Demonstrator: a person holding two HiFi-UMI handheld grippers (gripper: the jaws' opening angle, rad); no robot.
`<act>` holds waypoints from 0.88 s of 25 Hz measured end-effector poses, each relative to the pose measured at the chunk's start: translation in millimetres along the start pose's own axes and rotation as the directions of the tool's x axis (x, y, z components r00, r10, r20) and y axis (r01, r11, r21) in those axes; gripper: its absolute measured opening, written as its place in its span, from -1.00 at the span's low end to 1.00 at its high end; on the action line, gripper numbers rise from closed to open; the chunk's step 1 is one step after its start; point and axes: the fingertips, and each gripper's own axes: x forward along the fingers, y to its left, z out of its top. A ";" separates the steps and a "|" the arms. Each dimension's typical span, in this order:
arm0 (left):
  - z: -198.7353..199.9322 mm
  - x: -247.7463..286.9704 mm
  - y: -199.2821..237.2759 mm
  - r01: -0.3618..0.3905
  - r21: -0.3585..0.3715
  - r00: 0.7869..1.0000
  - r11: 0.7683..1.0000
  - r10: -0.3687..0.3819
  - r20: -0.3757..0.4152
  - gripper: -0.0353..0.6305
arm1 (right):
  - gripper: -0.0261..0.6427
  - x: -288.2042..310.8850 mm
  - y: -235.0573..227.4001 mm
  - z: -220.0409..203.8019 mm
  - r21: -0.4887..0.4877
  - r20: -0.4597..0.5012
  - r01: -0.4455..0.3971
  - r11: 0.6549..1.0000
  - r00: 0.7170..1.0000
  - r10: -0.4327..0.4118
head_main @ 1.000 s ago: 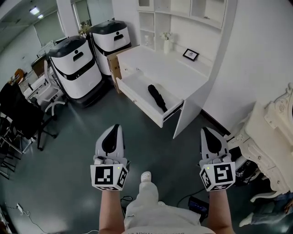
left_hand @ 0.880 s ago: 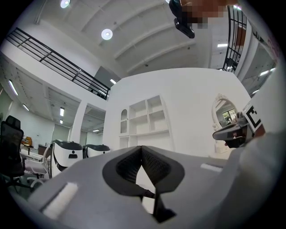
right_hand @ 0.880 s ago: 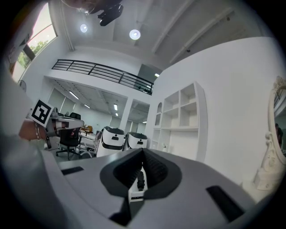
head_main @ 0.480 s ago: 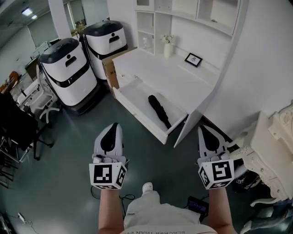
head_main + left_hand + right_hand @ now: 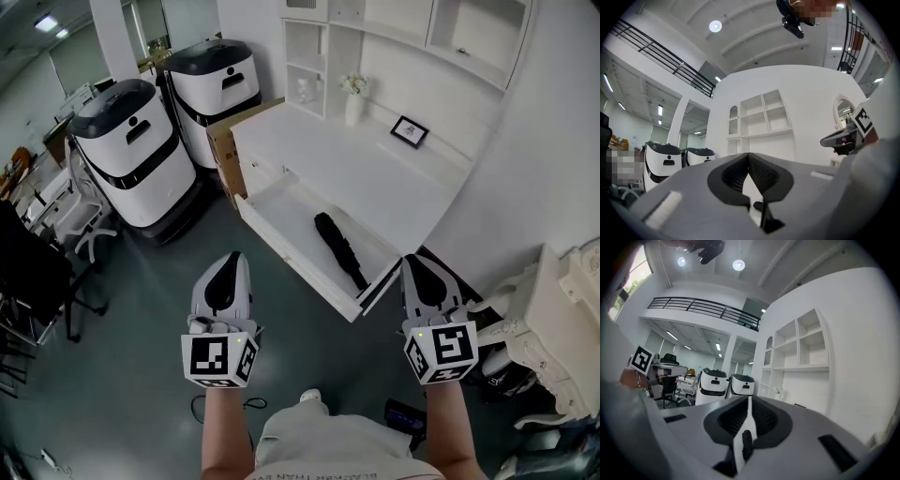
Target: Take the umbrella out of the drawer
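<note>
The folded black umbrella (image 5: 340, 250) lies slantwise in the open drawer (image 5: 286, 211), toward its right end. The drawer is pulled out from the front edge of the white desk (image 5: 352, 164). The left hand-held gripper (image 5: 232, 261) and the right hand-held gripper (image 5: 413, 263) hover above the floor (image 5: 141, 300) before the drawer. Each has its jaws together, with nothing between them.

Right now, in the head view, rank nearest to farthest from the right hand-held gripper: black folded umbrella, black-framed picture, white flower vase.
1. Black folded umbrella, in the open drawer, left of the right hand-held gripper.
2. Black-framed picture, at the desktop back edge.
3. White flower vase, farther back and left.
</note>
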 end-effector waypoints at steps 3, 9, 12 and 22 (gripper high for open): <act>-11.0 9.7 11.6 0.003 -0.011 1.000 1.000 -0.004 -0.014 -0.87 | -0.77 19.3 8.6 -5.7 0.021 -0.024 -0.026 0.999 0.999 0.027; -24.5 21.5 21.9 0.011 -0.022 0.999 1.000 -0.012 -0.033 -0.87 | 0.02 44.9 19.6 -18.0 0.064 -0.064 -0.075 0.995 0.995 0.079; -28.0 27.5 26.7 0.010 -0.025 0.999 1.000 -0.011 -0.039 -0.87 | 0.05 55.1 22.0 -22.1 0.064 -0.079 -0.088 0.994 0.993 0.093; -49.1 66.5 43.0 -0.017 -0.038 0.997 0.999 0.014 -0.071 -0.87 | 0.05 105.9 15.0 -45.4 0.076 -0.129 -0.136 0.988 0.981 0.145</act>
